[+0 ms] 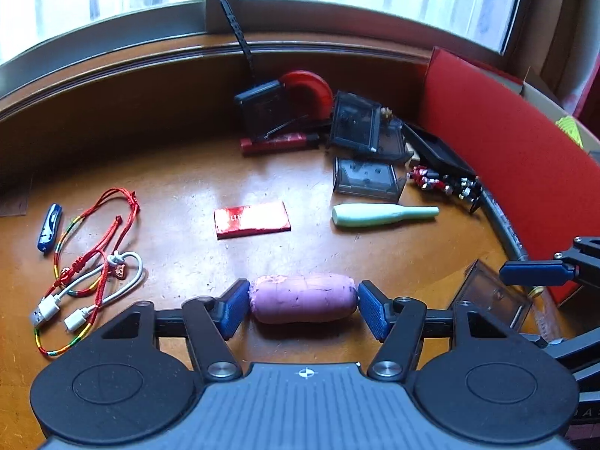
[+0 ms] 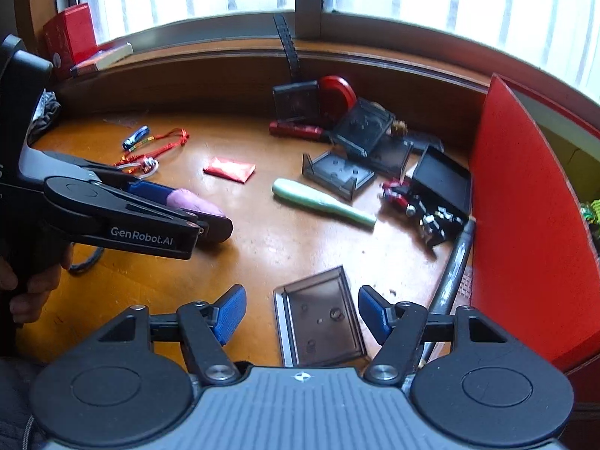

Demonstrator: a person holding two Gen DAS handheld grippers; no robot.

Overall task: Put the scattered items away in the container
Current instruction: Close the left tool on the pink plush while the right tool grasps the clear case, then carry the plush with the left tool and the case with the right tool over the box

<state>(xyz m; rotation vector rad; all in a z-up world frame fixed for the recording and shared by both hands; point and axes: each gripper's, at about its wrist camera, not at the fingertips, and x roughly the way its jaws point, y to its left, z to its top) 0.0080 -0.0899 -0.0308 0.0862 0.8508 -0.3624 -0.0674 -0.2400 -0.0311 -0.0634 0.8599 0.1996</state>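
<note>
The left gripper [image 1: 303,309] is clamped endwise on a pink lump [image 1: 303,298], one blue pad on each end, low over the table [image 1: 180,172]. The lump looks soft and light, like dough or foam: its skin is dented and marked, so a hard squeeze would likely deform it. Held by the ends it could buckle or slip out; a grip across its thick middle seems safer.

The right gripper [image 2: 302,315] stands apart with nothing pressed between its pads; a smoky plastic lid [image 2: 318,318] lies flat on the table just under the gap. It looks thin, stiff and slick, and so flat that an edge is probably the only place to take it.

Further out lie a red packet [image 1: 252,219] and a mint bottle-shaped tool [image 1: 382,214]; at far left a cable [image 1: 93,288], red cords [image 1: 108,221] and a blue stick [image 1: 49,227].

The red box [image 2: 525,202] stands at the right edge.

The left view alone shows both pads meeting the lump. The right view shows that grip from the side, with the hand [image 2: 26,285] on the handle, looks a little into the red box, and shows red books [image 2: 69,33] on the sill.
</note>
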